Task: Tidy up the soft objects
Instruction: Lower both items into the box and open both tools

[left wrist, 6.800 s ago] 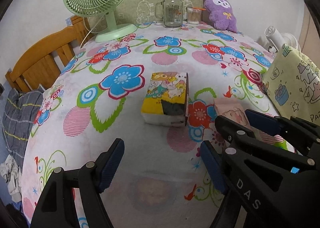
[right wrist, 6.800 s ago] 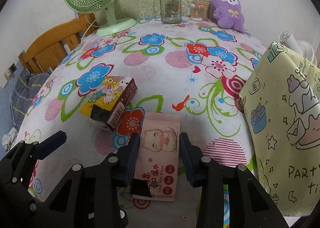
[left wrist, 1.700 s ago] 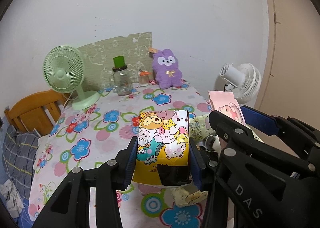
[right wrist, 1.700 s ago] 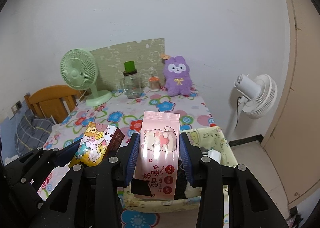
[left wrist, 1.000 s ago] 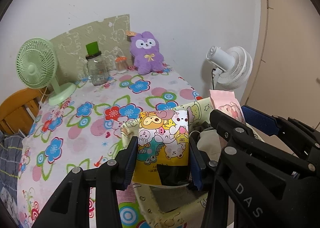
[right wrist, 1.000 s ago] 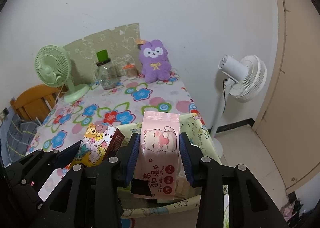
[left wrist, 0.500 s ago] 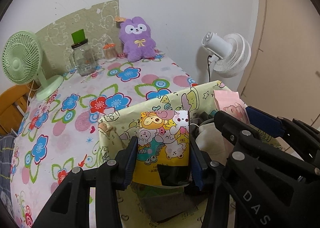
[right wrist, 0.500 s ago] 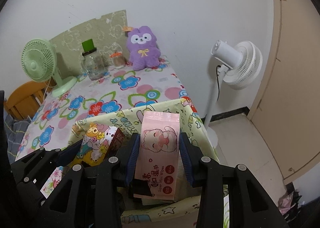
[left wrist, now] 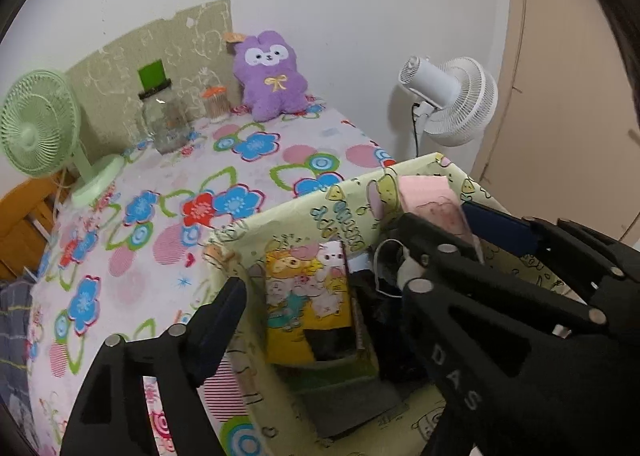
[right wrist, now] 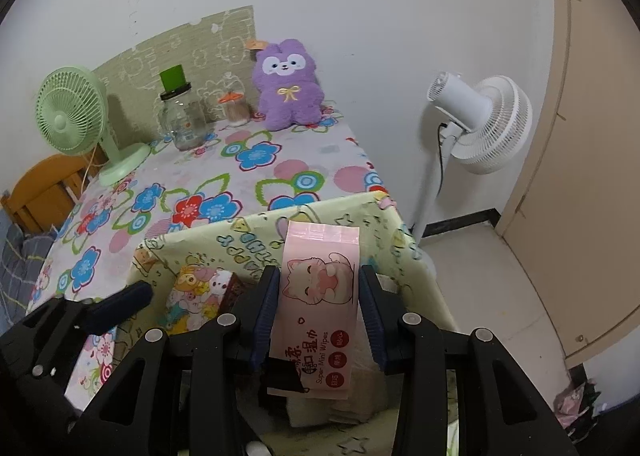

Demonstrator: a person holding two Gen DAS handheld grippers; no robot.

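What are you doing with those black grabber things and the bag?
A person is tidying soft packs into the yellow cartoon bag. The left gripper is opening, dropping the yellow tissue pack inside the bag. The right gripper clamps the pink wipes pack above the bag, not yet released.

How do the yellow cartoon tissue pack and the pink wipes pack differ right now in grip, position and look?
The yellow cartoon tissue pack sits free inside the yellow-green storage bag, the left gripper opening around it with its fingers clear; the pink wipes pack is clamped in the right gripper, above the bag's opening. The tissue pack is yellow with many cartoon animals; the wipes pack is pink with one cat. Both stand roughly upright at the same bag.
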